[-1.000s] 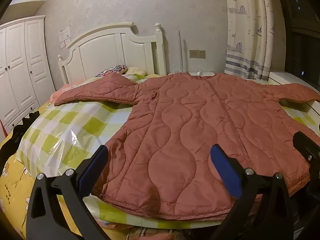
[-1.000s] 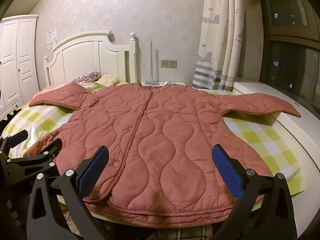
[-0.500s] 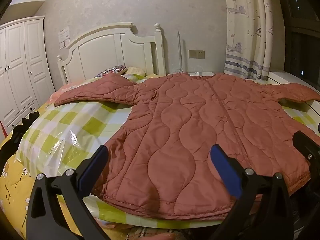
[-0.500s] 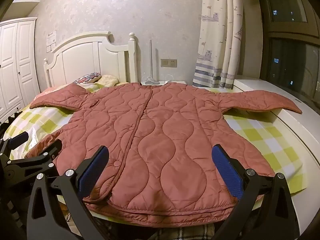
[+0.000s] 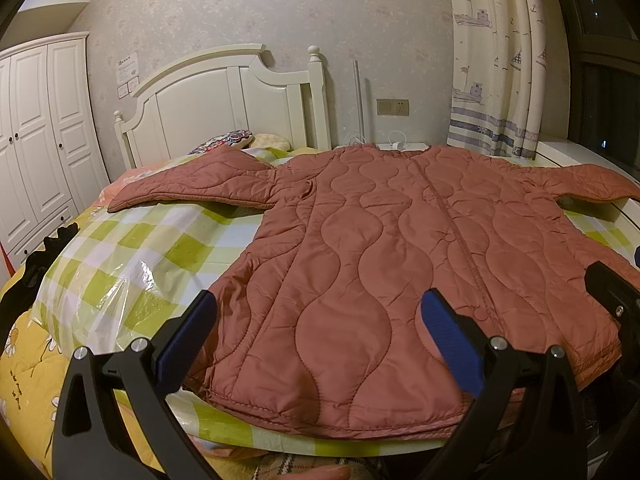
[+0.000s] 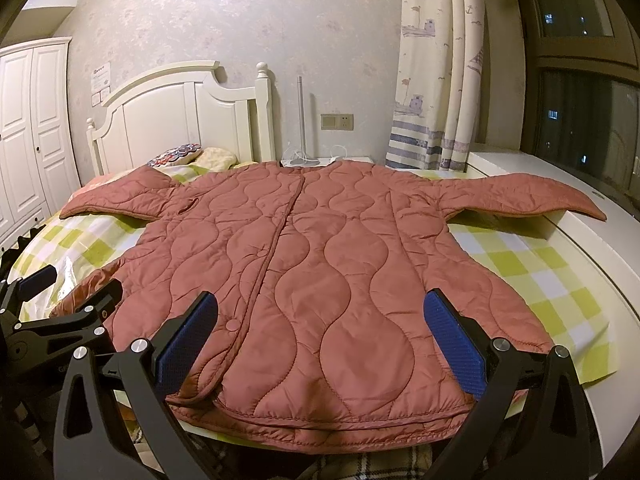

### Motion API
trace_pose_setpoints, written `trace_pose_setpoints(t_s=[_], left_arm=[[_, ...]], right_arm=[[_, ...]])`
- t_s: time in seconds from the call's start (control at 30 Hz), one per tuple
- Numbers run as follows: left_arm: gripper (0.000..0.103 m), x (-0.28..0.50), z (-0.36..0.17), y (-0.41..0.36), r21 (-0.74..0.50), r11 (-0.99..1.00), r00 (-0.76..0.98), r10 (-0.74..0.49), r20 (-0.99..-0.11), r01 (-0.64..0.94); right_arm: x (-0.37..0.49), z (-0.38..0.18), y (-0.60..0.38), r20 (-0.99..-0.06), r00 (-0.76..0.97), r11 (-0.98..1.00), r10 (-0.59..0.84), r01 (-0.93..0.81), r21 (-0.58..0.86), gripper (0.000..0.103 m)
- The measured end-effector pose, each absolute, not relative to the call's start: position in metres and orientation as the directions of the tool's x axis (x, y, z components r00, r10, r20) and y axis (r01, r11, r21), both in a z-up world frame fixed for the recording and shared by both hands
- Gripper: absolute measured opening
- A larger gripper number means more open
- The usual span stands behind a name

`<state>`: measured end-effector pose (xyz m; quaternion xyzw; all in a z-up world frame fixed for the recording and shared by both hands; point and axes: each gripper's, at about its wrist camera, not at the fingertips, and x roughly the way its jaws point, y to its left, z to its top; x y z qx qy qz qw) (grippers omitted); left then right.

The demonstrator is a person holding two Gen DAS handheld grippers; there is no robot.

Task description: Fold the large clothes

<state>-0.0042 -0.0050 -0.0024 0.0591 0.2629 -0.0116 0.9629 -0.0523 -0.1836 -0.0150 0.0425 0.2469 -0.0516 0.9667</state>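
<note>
While both sleeves are spread outward, the quilted jacket [image 5: 384,264] is laid flat on the bed [image 5: 132,256]. At the jacket's hem, the left claw [image 5: 320,344] and right claw [image 6: 324,340] are held wide open, gripping nothing.

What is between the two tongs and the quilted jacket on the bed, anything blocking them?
Nothing visible blocks them. The left tongs and right tongs are both open just above the hem of the quilted jacket, which lies spread flat on the checked sheet with nothing on top of it.
</note>
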Motion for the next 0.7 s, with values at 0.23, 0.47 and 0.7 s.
trace_pose_setpoints(t_s=[0.23, 0.47, 0.7], left_arm=[[0.101, -0.0048, -0.0024, -0.0049, 0.107, 0.993, 0.861, 0.008, -0.508, 0.054], [0.101, -0.0041, -0.0028, -0.0038, 0.107, 0.993, 0.861, 0.008, -0.509, 0.054], [0.101, -0.0040, -0.0027, -0.0036, 0.108, 0.993, 0.861, 0.008, -0.509, 0.055]], right_arm=[[-0.0493, -0.0175, -0.1847, -0.486, 0.871, 0.991, -0.077, 0.122, 0.062, 0.099], [-0.0493, -0.0193, -0.1858, -0.489, 0.869, 0.990, -0.073, 0.123, 0.071, 0.098], [-0.0500, -0.0201, -0.1849, -0.490, 0.869, 0.990, -0.071, 0.122, 0.073, 0.099]])
